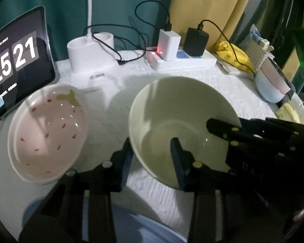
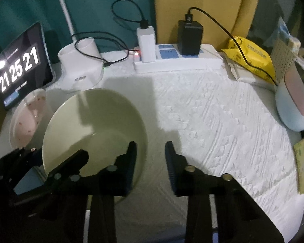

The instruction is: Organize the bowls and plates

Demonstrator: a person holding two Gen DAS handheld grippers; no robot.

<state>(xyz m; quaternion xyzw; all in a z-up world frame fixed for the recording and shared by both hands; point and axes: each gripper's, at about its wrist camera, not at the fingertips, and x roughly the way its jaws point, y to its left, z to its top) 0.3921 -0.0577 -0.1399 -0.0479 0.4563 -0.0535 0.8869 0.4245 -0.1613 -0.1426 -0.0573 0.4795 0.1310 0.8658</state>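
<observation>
A pale green bowl (image 1: 178,119) is tilted above the white table; it also shows in the right wrist view (image 2: 95,129). My left gripper (image 1: 152,151) is open with the bowl's near-left rim between its fingers. My right gripper (image 2: 151,154) is open with the bowl's right rim between its fingers; it shows at the right in the left wrist view (image 1: 223,129). A pink strawberry-pattern bowl (image 1: 48,131) sits left of the green bowl, seen also in the right wrist view (image 2: 28,117). A blue plate (image 1: 143,228) lies under my left gripper.
A tablet clock (image 1: 16,64) stands at the back left. A white lamp base (image 1: 93,56), a power strip (image 1: 182,58) with chargers and cables, a yellow packet (image 1: 233,56) and a blue and pink bowl stack (image 1: 271,85) line the back and right.
</observation>
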